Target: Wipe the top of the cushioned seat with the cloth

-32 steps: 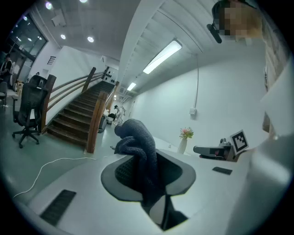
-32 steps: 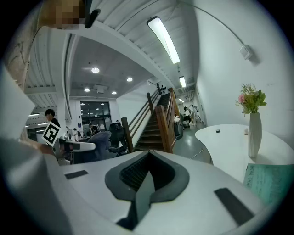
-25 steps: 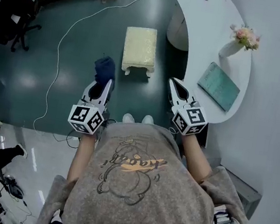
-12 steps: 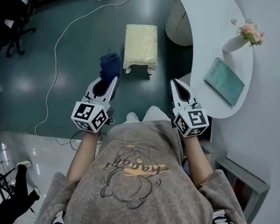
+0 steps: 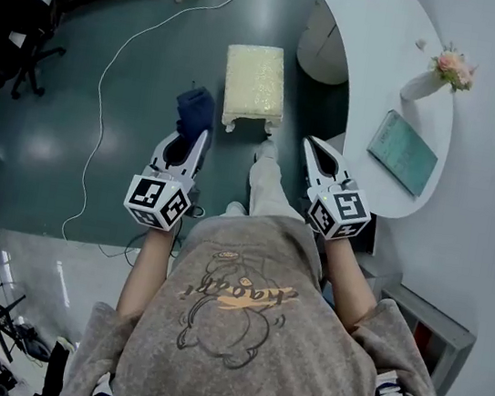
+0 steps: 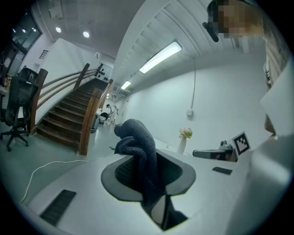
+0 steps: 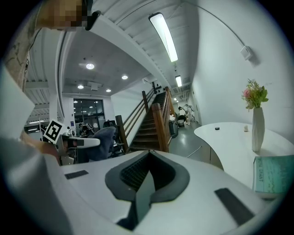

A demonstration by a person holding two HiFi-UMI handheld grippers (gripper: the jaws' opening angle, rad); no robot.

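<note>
Up front, left hand-held gripper (image 5: 200,137) pinches nubby dark cloth (image 5: 193,108); right hand-held gripper (image 5: 309,144) closed.

The person wears a grey-brown short-sleeved T-shirt (image 5: 243,349) printed with a dark-outlined cartoon figure crossed by an orange streak, pale trousers (image 5: 268,191) and a white shoe (image 5: 267,150). The left gripper (image 5: 191,143) and right gripper (image 5: 314,152) are white with dark jaw linings, each carrying a cube of black-and-white square markers.
</note>
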